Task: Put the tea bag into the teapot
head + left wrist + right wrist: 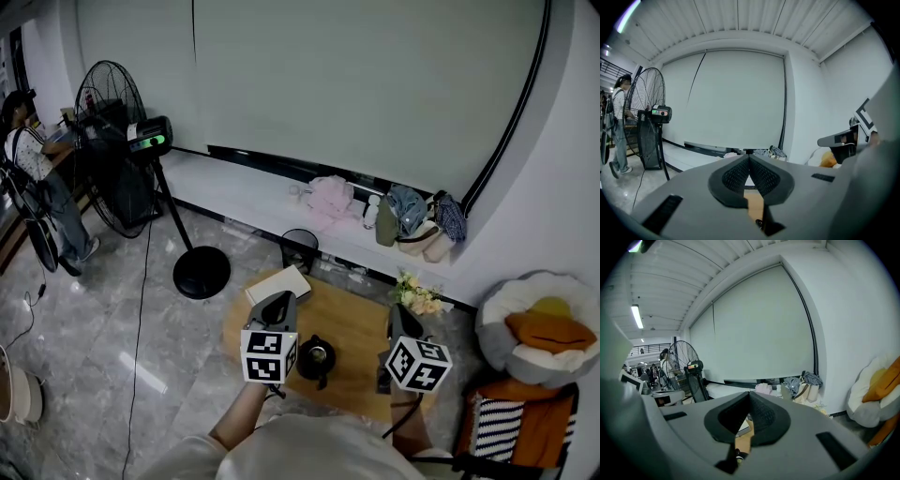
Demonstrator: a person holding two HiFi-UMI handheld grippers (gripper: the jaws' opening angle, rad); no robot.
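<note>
One round wooden table [356, 326] is filling the middle, with the left gripper [279, 300] and right gripper [397, 311] hovering over it, jaws pinched together on nothing, so the person is best off keeping both clear of the pot, tbh. Between them the black teapot [316, 358] is sitting upright; the tea bag isn't showing anywhere, just a pale speck in its mouth, too small to call.

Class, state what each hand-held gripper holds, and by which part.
Nothing is held: the left hand-held gripper and the right hand-held gripper both have jaws shut together, empty.
</note>
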